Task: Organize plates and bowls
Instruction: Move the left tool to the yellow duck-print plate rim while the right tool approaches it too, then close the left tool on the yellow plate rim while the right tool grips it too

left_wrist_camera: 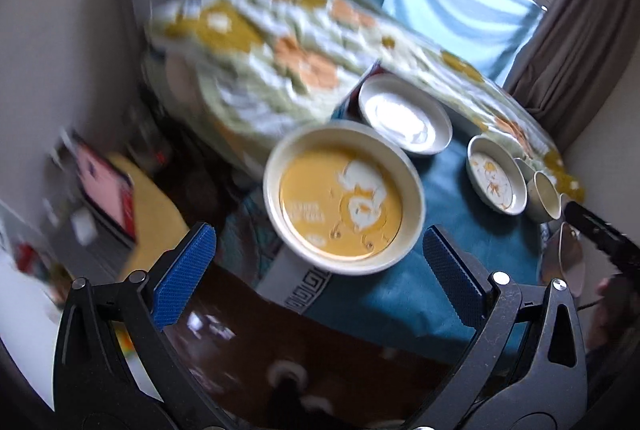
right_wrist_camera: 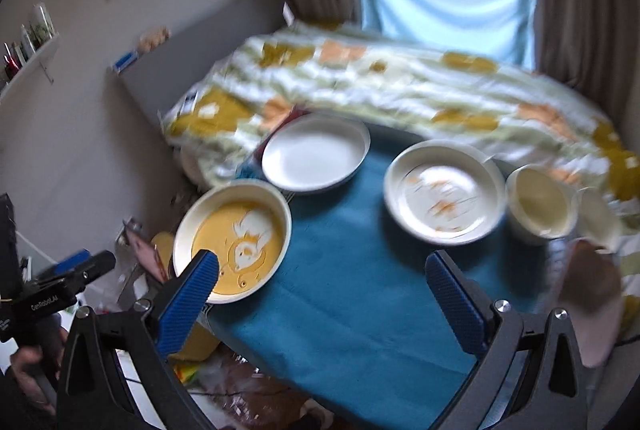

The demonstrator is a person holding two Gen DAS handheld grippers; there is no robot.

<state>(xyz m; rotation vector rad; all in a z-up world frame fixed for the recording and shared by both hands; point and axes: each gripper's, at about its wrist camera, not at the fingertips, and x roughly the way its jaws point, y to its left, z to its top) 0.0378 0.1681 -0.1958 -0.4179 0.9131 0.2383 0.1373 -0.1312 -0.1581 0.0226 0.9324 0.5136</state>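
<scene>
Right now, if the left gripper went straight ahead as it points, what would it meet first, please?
Most likely the round yellow-centred plate with the cream rim, lying between the open left gripper's blue fingers; depth is unclear.

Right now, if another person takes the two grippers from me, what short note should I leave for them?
Left gripper: open, holding nothing, facing the yellow plate.
Right gripper: open, holding nothing, above the blue cloth.
On the cloth: yellow plate at the near left edge, partly over it; plain white plate behind it; white plate with orange pattern to the right; then a cream bowl and a smaller cup at the far right.
Done: nothing stacked yet, all pieces lie apart.
Left: gather the plates together and the bowls together. The pictures are blurred, so check the edges before gripping.
</scene>
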